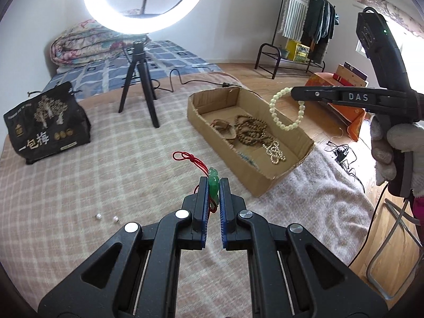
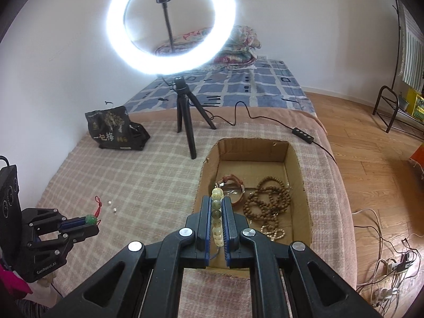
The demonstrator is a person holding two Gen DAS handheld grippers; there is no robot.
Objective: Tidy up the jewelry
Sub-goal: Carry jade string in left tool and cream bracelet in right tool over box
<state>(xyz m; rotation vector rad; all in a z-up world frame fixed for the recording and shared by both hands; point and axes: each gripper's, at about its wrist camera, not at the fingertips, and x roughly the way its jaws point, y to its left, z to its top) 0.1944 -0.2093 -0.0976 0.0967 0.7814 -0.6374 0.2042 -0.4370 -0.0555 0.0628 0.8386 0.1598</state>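
Between the left gripper's [image 1: 213,185] fingers [image 1: 203,198] sits a green pendant [image 1: 213,182].

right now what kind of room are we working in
Most likely a bedroom at home. The work surface is a bed under a checked blanket, a rolled quilt lies at its head, and a clothes rack with hanging garments stands by the wall. A ring light suggests a filming setup.

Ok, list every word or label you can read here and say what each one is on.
"DAS": on the right gripper finger, left wrist view.
"GenRobot.AI": on the left gripper body, right wrist view.
"一包梅": on the black bag.
Smaller print on the bag: too small to read.
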